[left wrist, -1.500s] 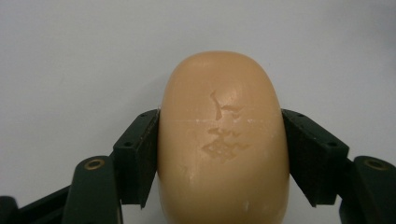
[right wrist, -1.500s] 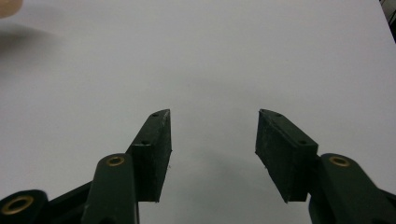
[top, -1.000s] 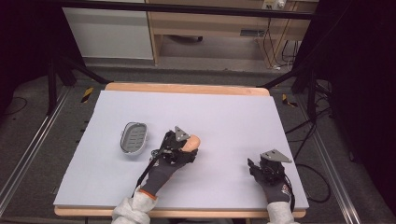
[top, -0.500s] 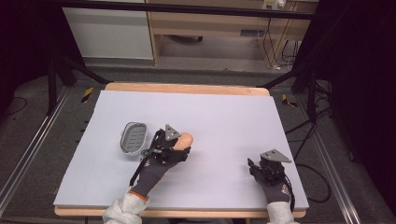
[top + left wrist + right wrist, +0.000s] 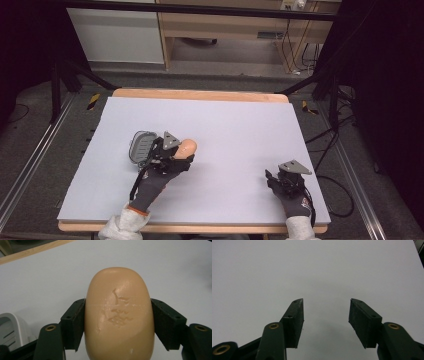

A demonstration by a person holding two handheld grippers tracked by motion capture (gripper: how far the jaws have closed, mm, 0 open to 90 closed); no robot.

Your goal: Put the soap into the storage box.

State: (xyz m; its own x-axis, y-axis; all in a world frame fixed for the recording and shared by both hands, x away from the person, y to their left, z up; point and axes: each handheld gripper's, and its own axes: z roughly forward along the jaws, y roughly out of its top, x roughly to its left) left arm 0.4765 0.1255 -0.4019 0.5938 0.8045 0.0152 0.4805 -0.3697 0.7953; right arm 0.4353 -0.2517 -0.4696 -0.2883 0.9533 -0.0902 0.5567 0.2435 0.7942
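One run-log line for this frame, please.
left gripper: shut on soap bar | soap dish: beside it | right gripper: open, empty

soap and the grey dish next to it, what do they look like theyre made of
Soap: a waxy, matte tan bar, soft enough to carry dents and scratches on its face, so likely real soap. Dish: looks like moulded grey plastic, going by its smooth rounded rim and slotted base, though the finish is hard to judge from here.

1. A lab or test room is suggested, though the dark surroundings leave this uncertain.
2. A wooden table (image 5: 200,94) covered with a pale sheet (image 5: 225,130) is seen.
3. Floor rails (image 5: 30,165), cables (image 5: 330,185) and black stand legs (image 5: 75,75) are seen around it.
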